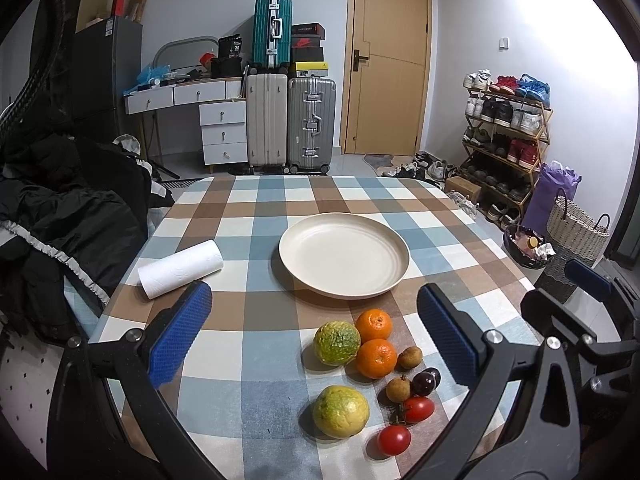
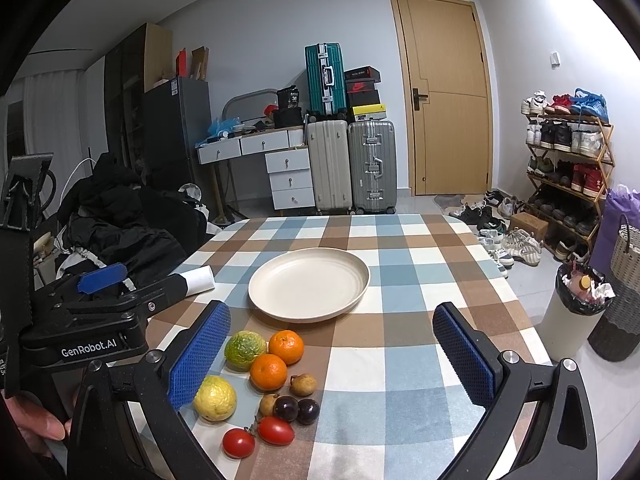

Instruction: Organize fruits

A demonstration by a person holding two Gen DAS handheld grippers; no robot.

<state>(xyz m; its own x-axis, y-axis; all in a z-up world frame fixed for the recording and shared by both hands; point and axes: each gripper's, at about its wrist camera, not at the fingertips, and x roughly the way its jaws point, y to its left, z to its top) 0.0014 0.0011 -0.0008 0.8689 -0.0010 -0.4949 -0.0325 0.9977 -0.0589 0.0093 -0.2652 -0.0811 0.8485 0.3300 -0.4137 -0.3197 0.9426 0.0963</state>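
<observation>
1. Both tongs hang above the near edge of the checked desk [image 1: 248, 208], and nothing has been lifted yet; the step in hand looks like choosing and gripping the first fruit for the empty plate [image 1: 344, 254].
2. The left tongs [image 1: 316, 336] are spread wide with nothing between their blue pads. The paper roll [image 1: 180, 268] lies to their left near the desk's left edge; it is no part of the job and is best left alone.
3. The fruit sits in a tight heap just nearer than the plate: two green-yellow citrus fruits [image 1: 337, 343], two oranges [image 1: 374, 324], small brown fruits [image 1: 410, 357], dark grapes [image 1: 426, 382] and two tomatoes [image 1: 418, 409].
4. The far orange is closest to the plate, so it seems the easiest start; it touches its neighbours, so the pads should come down on its free sides rather than nudge the heap.
5. The tomatoes and grapes probably bruise easily; a light squeeze would suit them.
6. The right tongs [image 2: 334, 360] are also wide open and empty, with the heap by their left pad [image 2: 200, 356]. One pair should work at a time so they do not collide.
</observation>
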